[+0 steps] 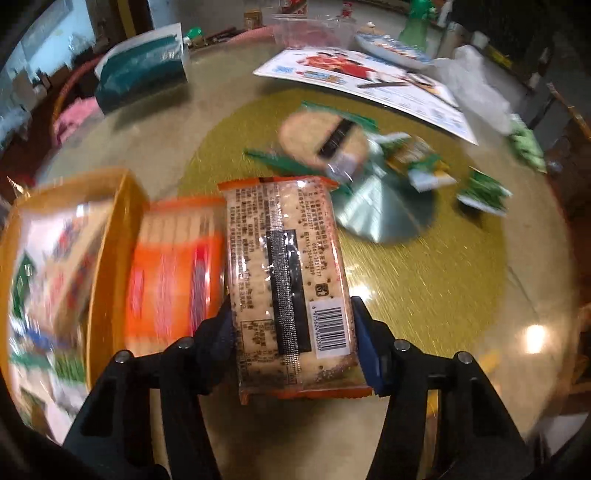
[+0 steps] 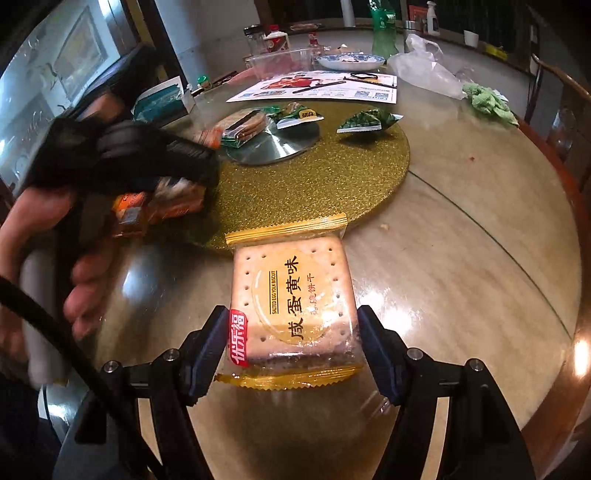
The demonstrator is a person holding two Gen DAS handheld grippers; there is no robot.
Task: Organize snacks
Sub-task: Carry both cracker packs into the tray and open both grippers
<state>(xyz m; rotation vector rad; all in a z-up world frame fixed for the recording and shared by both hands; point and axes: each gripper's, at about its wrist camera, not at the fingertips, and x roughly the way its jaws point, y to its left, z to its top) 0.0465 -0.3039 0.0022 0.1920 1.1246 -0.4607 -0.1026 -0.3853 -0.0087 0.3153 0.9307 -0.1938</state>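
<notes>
My left gripper (image 1: 293,323) is shut on a clear cracker pack with orange ends (image 1: 280,258), its blue pads pressing both long sides. The pack is barcode side up beside a second orange pack (image 1: 173,266) and an orange box (image 1: 122,206) holding several snacks. My right gripper (image 2: 291,332) is shut on a gold-edged salted egg yolk biscuit pack (image 2: 291,295), held over the marble table (image 2: 461,258). A round cracker pack (image 1: 321,138) and green packets (image 1: 484,192) lie on the gold turntable (image 1: 424,277). In the right wrist view, a hand (image 2: 85,280) holds the left tool.
A metal disc (image 2: 277,144) sits mid-turntable. Behind it lie a printed sheet (image 2: 317,86), a teal tissue box (image 1: 144,74), a blue-patterned plate (image 2: 351,61), a white plastic bag (image 2: 424,70), a green cloth (image 2: 487,101) and a green bottle (image 2: 384,29).
</notes>
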